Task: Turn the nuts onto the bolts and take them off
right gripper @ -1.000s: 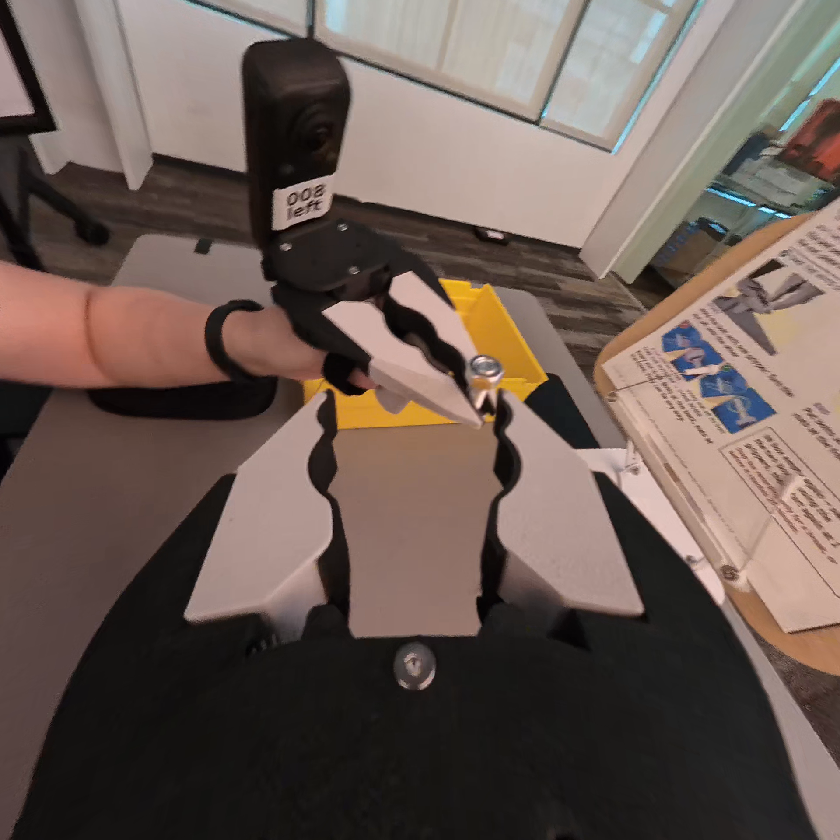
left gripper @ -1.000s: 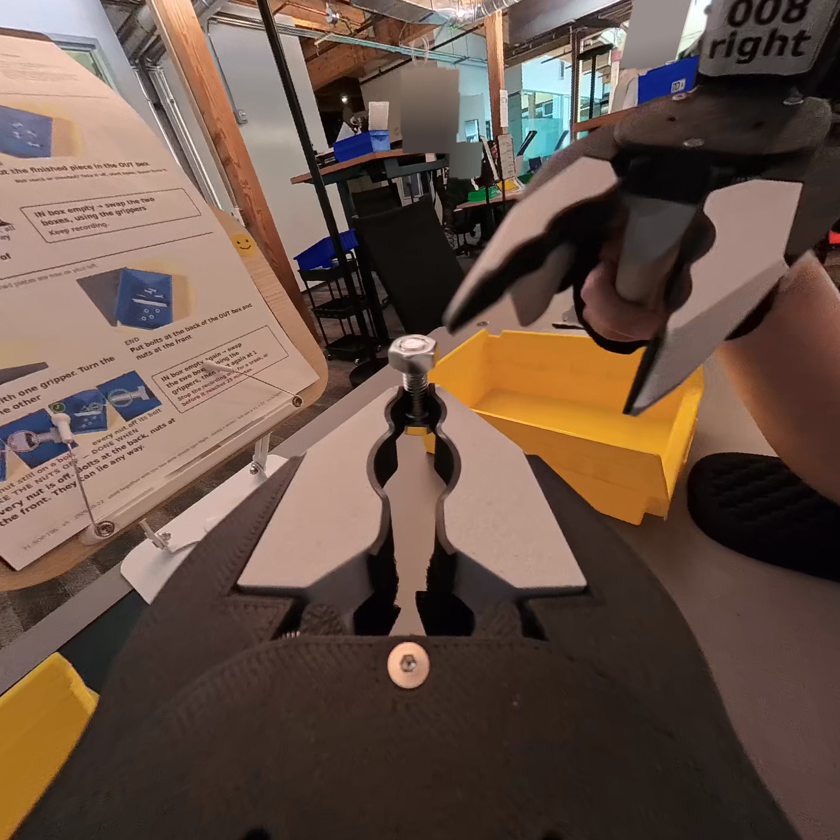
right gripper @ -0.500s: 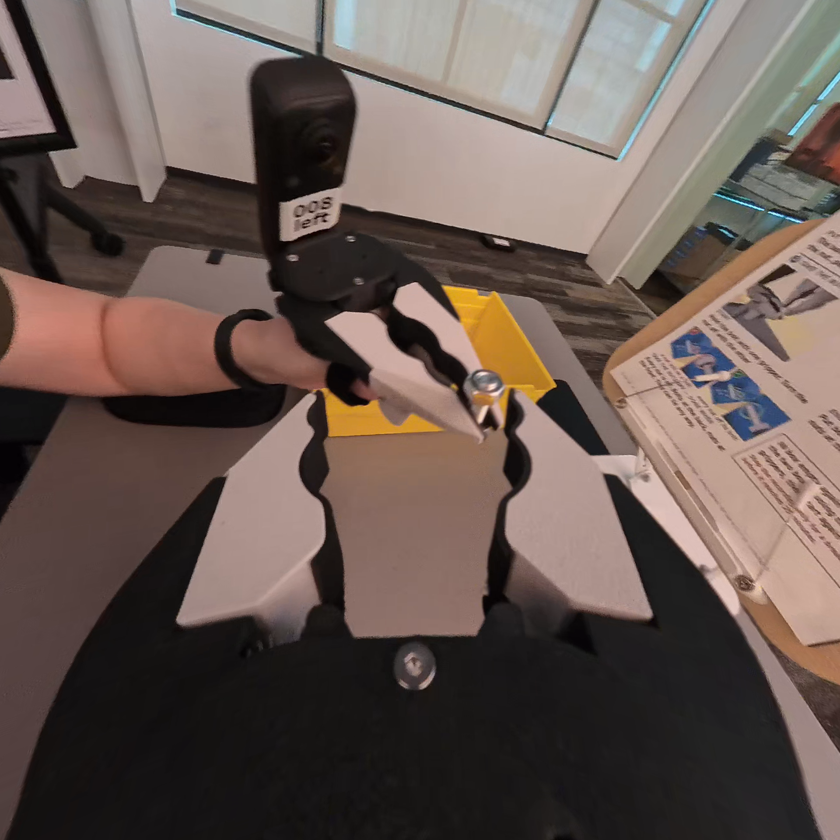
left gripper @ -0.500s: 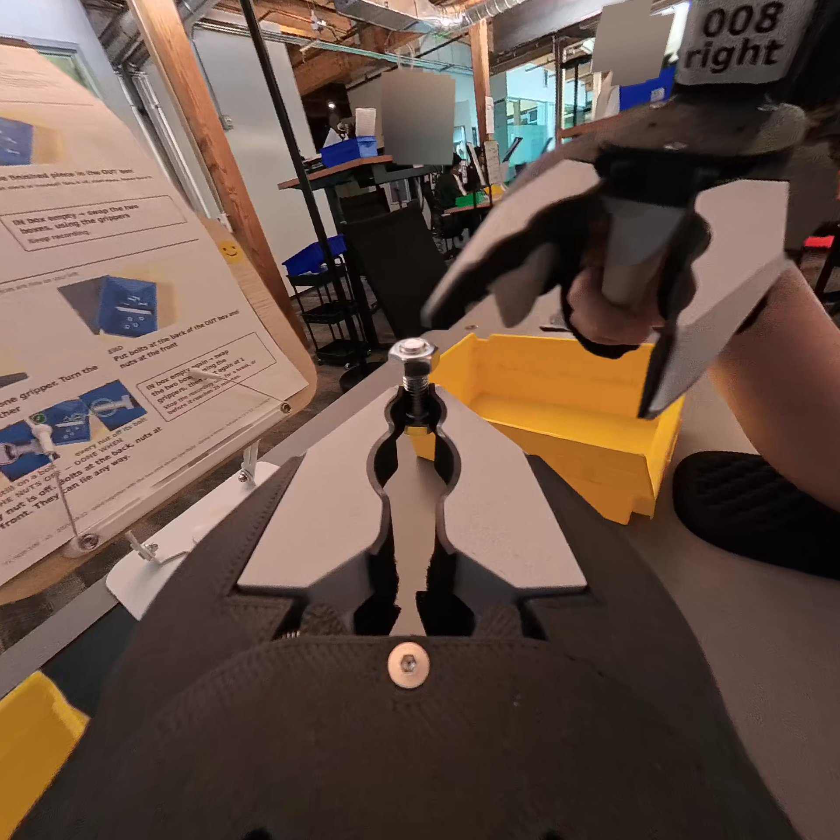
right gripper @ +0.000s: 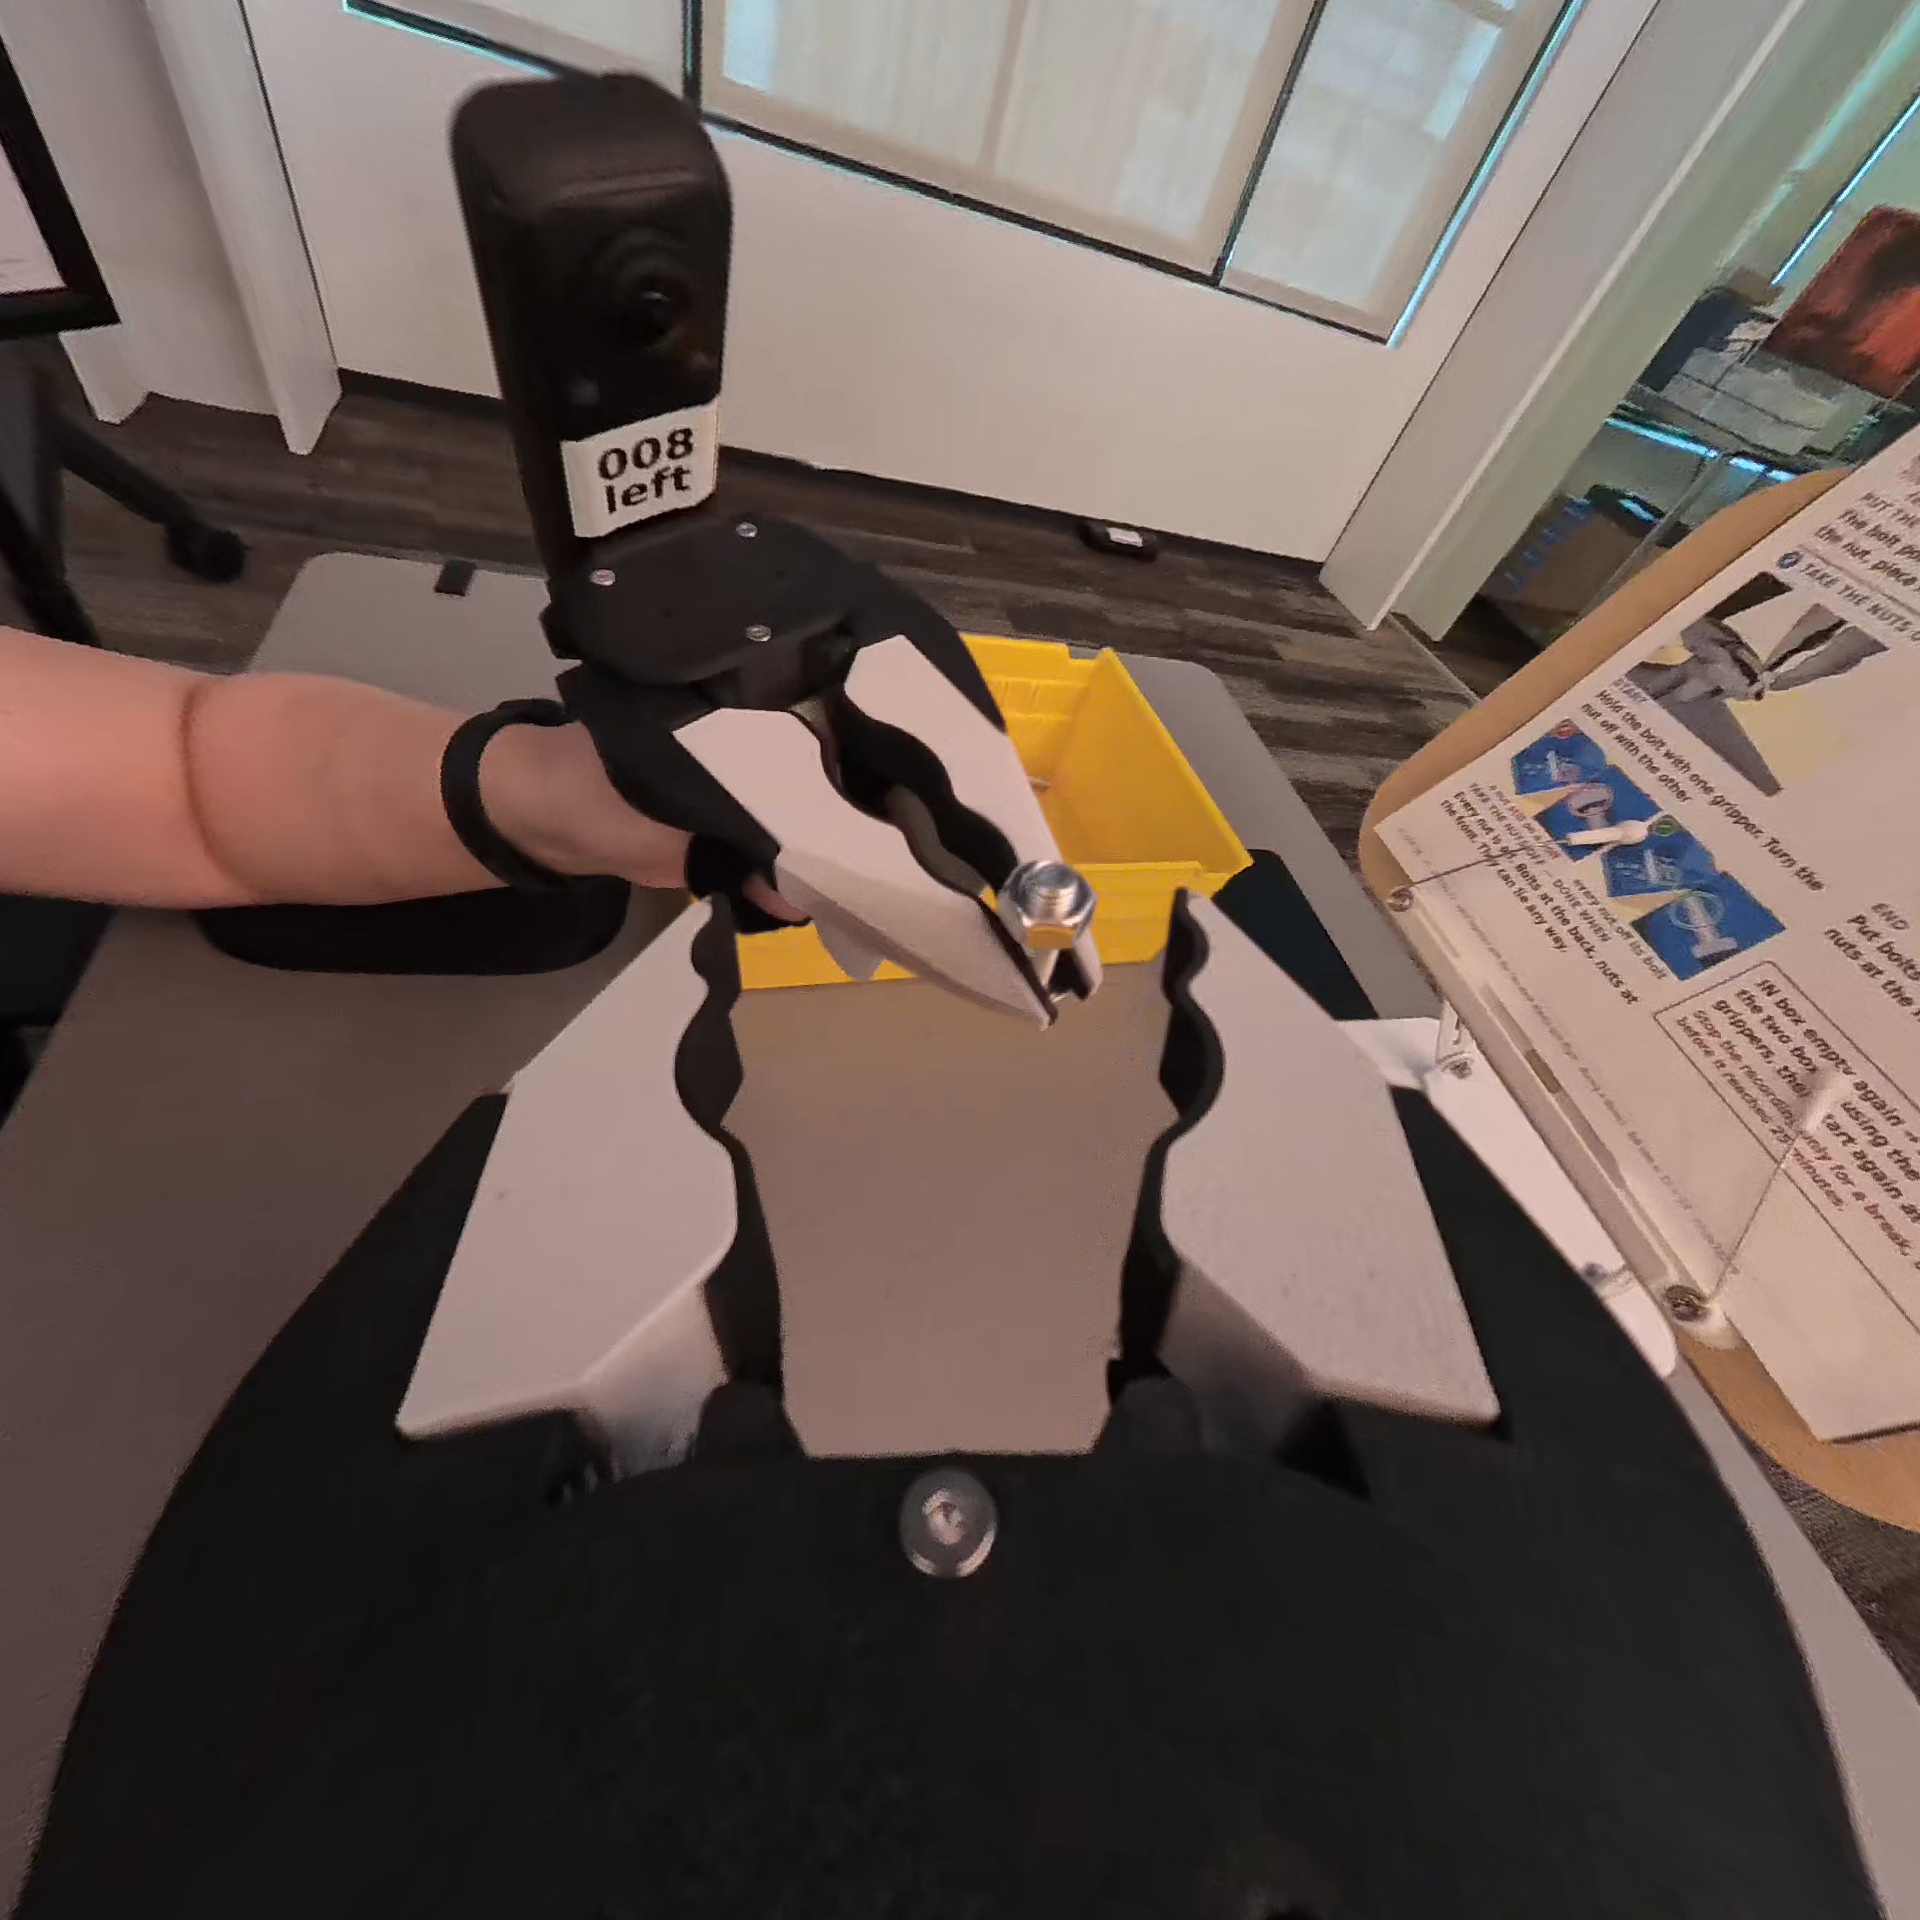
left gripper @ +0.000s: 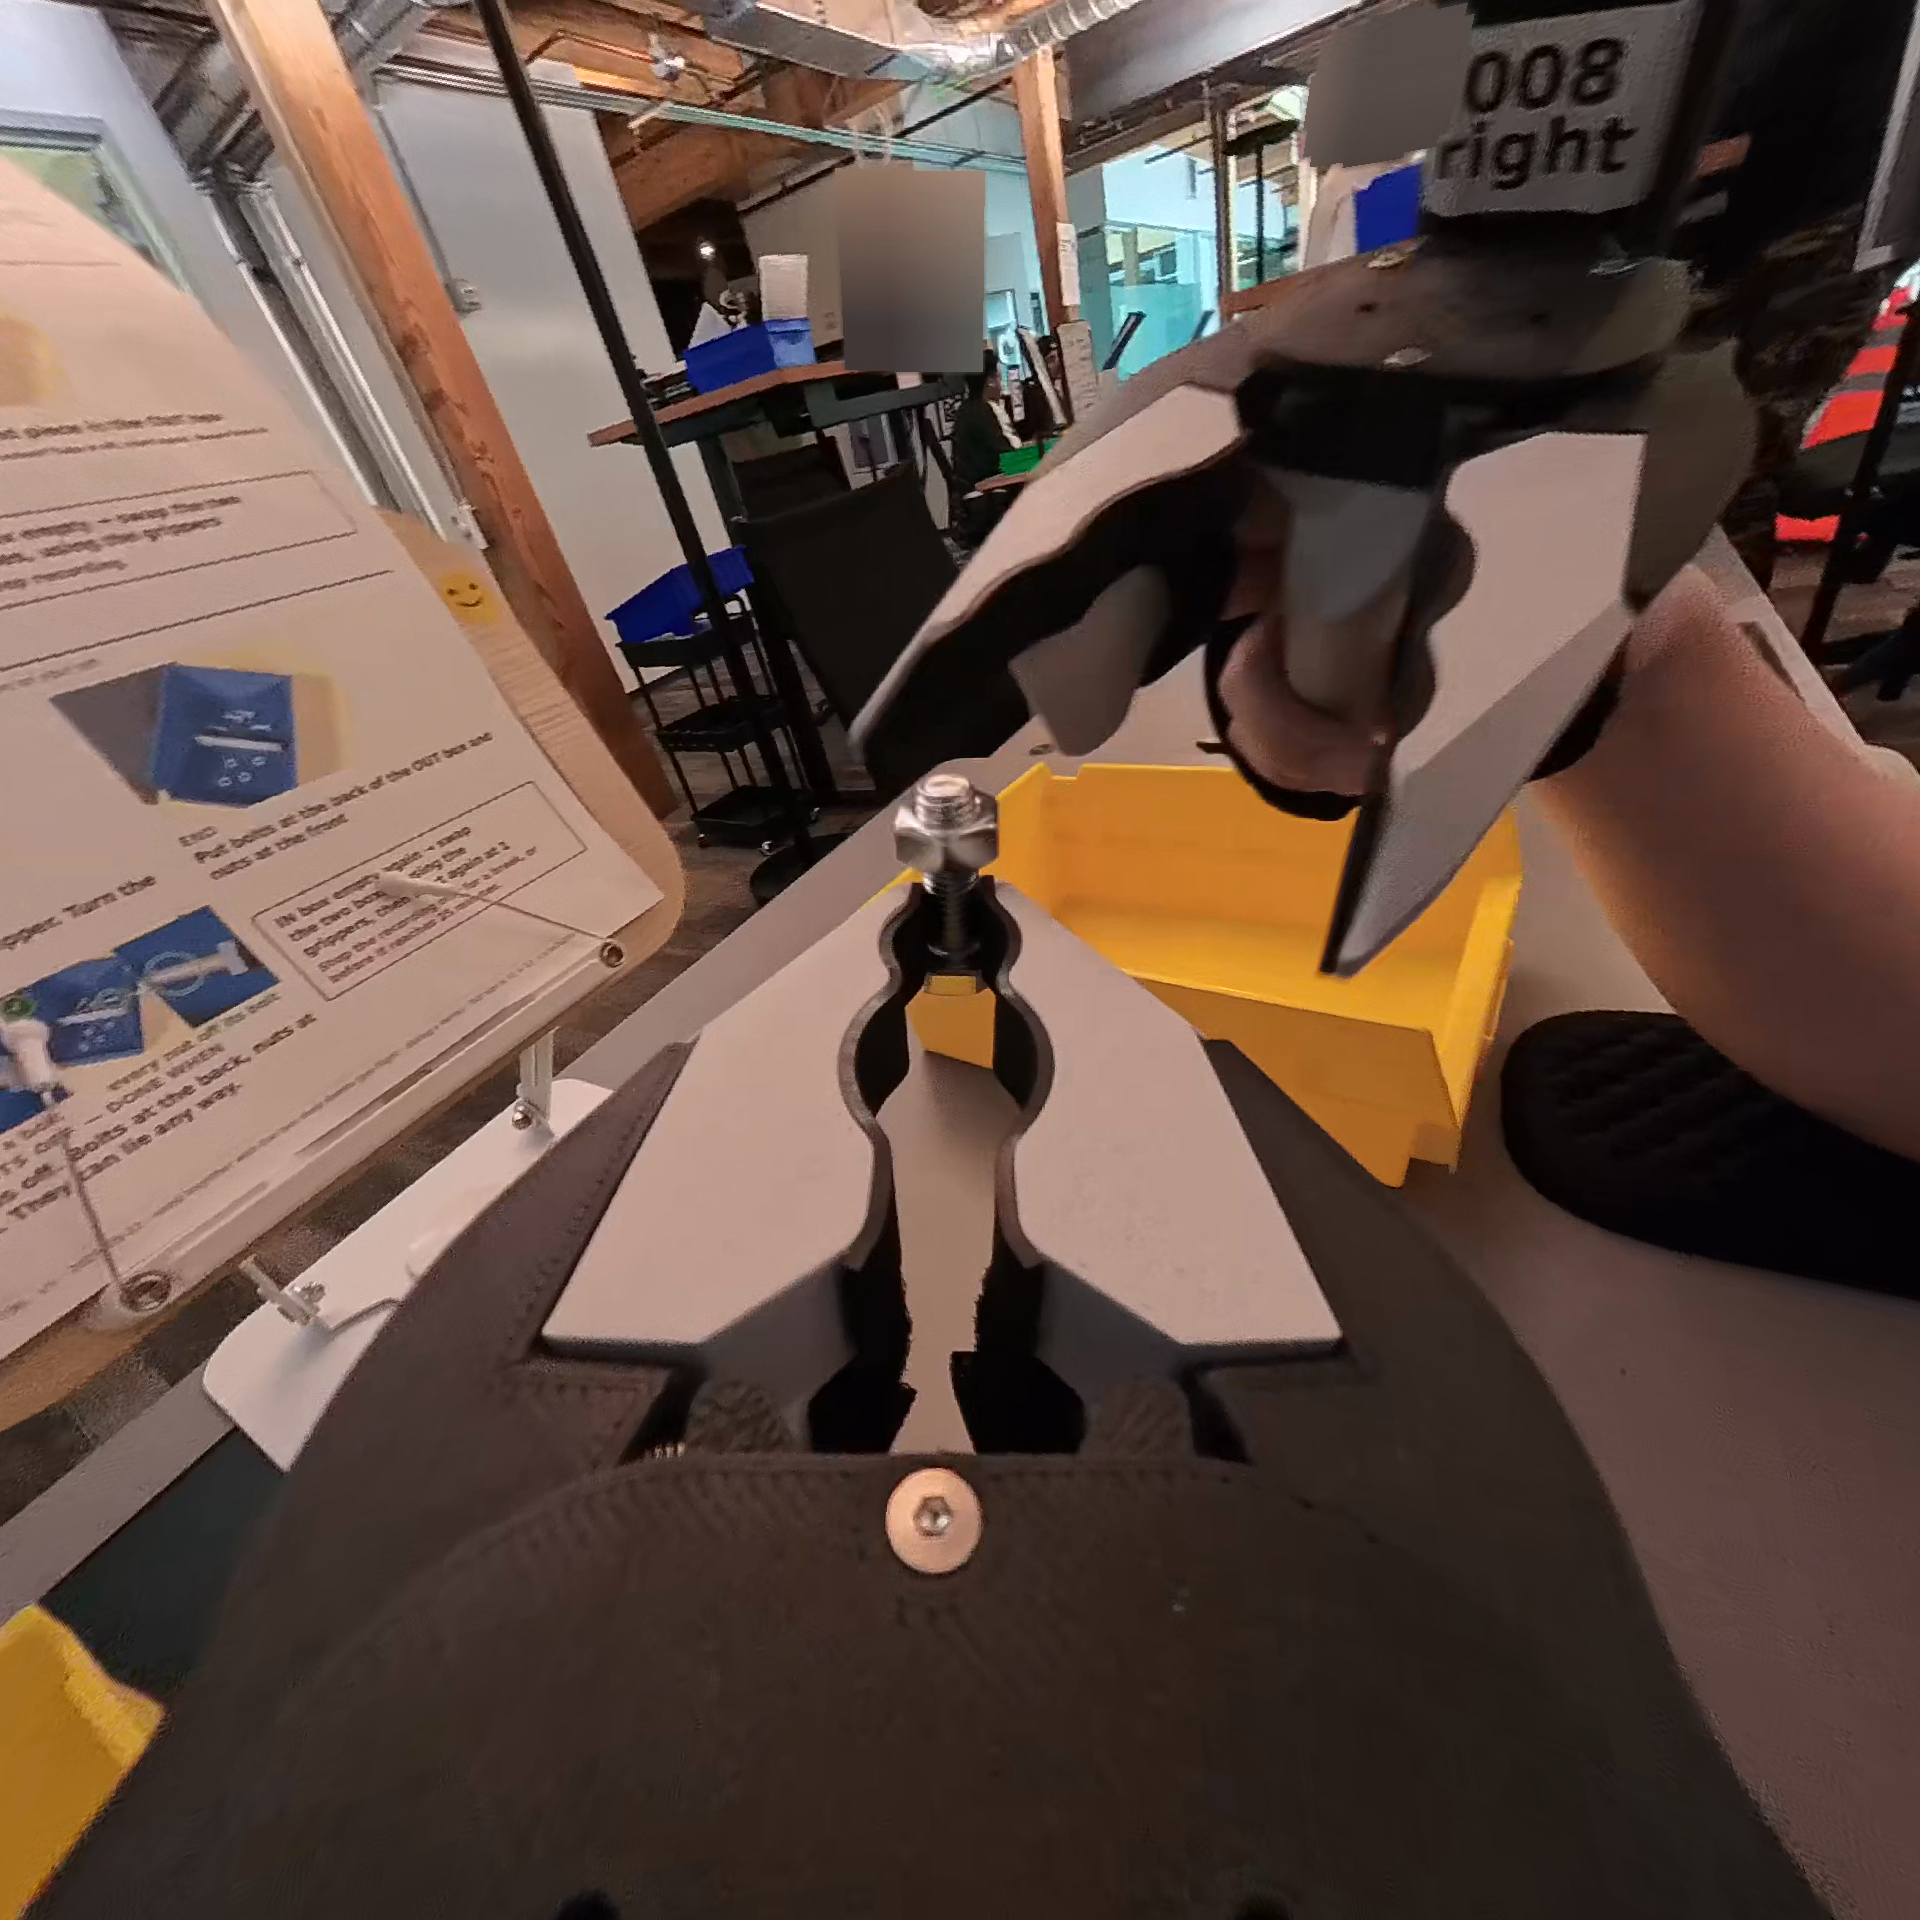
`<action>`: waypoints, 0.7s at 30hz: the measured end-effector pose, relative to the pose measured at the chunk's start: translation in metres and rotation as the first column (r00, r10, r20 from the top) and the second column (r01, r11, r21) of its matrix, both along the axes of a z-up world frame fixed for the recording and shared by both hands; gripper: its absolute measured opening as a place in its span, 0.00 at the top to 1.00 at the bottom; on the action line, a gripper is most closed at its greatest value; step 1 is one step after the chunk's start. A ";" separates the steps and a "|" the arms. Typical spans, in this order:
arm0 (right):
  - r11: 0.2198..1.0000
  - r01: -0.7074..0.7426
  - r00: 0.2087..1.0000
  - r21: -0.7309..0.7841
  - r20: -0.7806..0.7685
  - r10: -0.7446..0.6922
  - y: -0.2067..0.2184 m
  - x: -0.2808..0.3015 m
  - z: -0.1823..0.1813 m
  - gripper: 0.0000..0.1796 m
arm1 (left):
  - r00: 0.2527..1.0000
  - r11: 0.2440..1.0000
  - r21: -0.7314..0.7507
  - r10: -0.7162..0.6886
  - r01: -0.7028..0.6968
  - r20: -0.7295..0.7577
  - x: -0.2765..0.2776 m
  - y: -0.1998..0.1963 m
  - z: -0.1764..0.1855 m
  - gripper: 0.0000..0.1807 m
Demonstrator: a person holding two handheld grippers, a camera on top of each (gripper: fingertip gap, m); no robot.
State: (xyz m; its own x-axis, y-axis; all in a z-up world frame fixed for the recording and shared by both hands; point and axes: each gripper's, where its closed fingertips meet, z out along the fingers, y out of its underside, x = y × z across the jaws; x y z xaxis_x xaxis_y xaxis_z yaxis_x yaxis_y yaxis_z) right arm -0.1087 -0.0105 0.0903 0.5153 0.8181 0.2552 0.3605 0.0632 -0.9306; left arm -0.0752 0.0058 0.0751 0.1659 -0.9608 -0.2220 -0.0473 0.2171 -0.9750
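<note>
We hold our left gripper (left gripper: 945,935), its grey wedge-shaped fingers lined in black, pinched on the threaded shank of a silver steel bolt (left gripper: 945,914) that stands upright just past the fingertips. A silver hexagonal nut (left gripper: 945,831) sits on the bolt's upper end, clear above the fingers, with a stretch of bare thread between it and them. Our right gripper (right gripper: 951,956), of the same grey and black build, is spread wide and holds nothing; in its own view the nut (right gripper: 1047,902) and bolt lie between its two fingertips, nearer the right-hand one, touching neither. From the left wrist view the right gripper (left gripper: 1101,842) hangs above and to the right of the nut, tips pointing down. Behind the bolt, beyond both grippers, an open yellow plastic bin (left gripper: 1247,966) rests on the grey tabletop (right gripper: 312,1039). To the left gripper's left stands a tilted wooden board carrying a printed instruction sheet (left gripper: 208,831). A black wrist rest (left gripper: 1683,1132) lies under our right forearm.
</note>
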 end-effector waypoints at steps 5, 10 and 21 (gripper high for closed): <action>0.999 -0.031 0.997 -0.029 0.075 0.033 -0.008 -0.006 -0.012 0.56 | 1.000 1.000 -0.001 0.028 -0.028 0.003 -0.002 0.004 0.001 0.96; 0.998 -0.057 0.998 -0.017 0.005 0.057 -0.017 -0.003 0.005 0.74 | 0.999 0.998 -0.056 0.021 -0.019 0.033 -0.007 0.010 0.005 0.96; 0.993 -0.117 0.989 -0.036 0.085 0.119 -0.025 -0.009 -0.009 0.82 | 0.998 0.998 -0.053 0.048 -0.046 0.044 -0.010 0.014 0.008 0.96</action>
